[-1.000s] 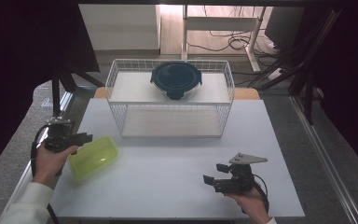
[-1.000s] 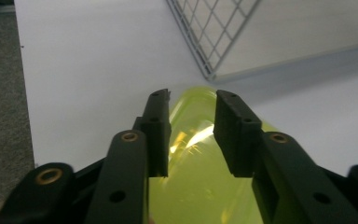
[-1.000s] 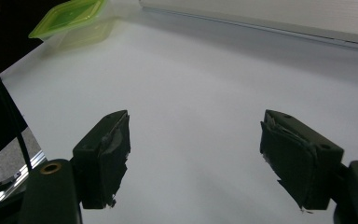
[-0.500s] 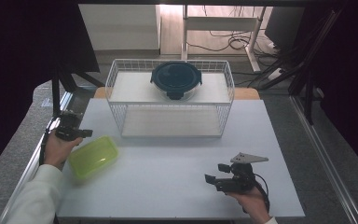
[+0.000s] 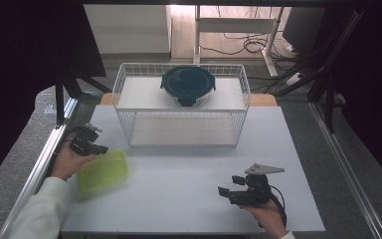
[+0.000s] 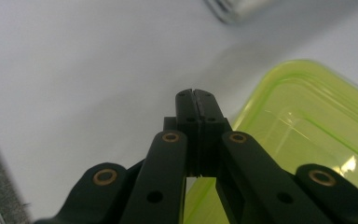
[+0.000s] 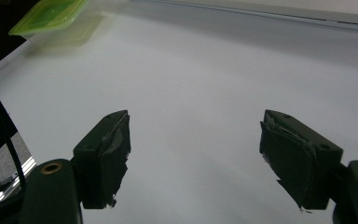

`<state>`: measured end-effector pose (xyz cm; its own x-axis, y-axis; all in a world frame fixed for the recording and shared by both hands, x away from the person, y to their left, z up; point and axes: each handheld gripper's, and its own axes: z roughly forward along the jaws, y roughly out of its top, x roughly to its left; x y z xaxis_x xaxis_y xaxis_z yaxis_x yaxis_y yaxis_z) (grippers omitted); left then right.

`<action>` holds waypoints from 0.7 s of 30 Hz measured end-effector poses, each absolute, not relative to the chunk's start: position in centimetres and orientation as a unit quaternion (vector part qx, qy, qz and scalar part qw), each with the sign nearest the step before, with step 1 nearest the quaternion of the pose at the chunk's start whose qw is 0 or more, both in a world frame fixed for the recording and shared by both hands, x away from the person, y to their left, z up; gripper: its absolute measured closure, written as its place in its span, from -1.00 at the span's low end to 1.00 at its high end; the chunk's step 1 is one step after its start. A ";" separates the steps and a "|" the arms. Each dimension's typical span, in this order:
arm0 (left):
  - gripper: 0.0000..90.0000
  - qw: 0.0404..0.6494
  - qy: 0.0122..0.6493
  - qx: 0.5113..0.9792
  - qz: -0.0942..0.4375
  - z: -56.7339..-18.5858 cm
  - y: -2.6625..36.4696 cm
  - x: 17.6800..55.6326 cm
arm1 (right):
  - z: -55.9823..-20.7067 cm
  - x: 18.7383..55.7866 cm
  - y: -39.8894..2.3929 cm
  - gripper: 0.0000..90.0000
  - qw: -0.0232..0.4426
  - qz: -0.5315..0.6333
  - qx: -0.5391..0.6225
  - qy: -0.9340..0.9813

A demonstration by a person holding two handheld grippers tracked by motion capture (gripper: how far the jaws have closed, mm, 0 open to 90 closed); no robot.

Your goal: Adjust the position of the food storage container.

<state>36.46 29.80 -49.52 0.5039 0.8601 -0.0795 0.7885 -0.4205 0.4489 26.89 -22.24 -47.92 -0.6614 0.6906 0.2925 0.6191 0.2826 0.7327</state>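
A yellow-green lidded plastic container [image 5: 103,171] lies flat on the white table [image 5: 189,164] at the front left. My left gripper [image 5: 99,148] sits at its far left corner. In the left gripper view its jaws [image 6: 196,95] are pressed together with nothing between them, and the container [image 6: 307,130] lies just to their right. My right gripper [image 5: 227,192] rests low over the table at the front right, pointing left. Its jaws [image 7: 196,154] stand wide open over bare table, with the container [image 7: 51,14] far off.
A white wire rack [image 5: 181,107] stands at the back middle of the table. A round dark blue lidded container [image 5: 188,84] sits on its upper shelf. A metal rail [image 5: 45,159] runs along the table's left edge. Dark stands flank both sides.
My left hand swung away from me, then came back down and to the right, ending at the container's far left corner. The right gripper stayed put.
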 end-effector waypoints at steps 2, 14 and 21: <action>1.00 0.219 0.475 0.849 0.074 -49.5 28.8 36.2 | -48.0 26.9 -22.2 -0.46 0.041 0.436 0.409 0.801; 1.00 0.221 0.458 0.856 0.092 -48.3 27.2 34.7 | -48.0 26.9 -22.2 -0.46 0.042 0.436 0.410 0.800; 1.00 0.238 0.567 0.777 0.137 -46.4 32.2 30.9 | -47.9 26.9 -22.3 -0.46 0.043 0.436 0.411 0.799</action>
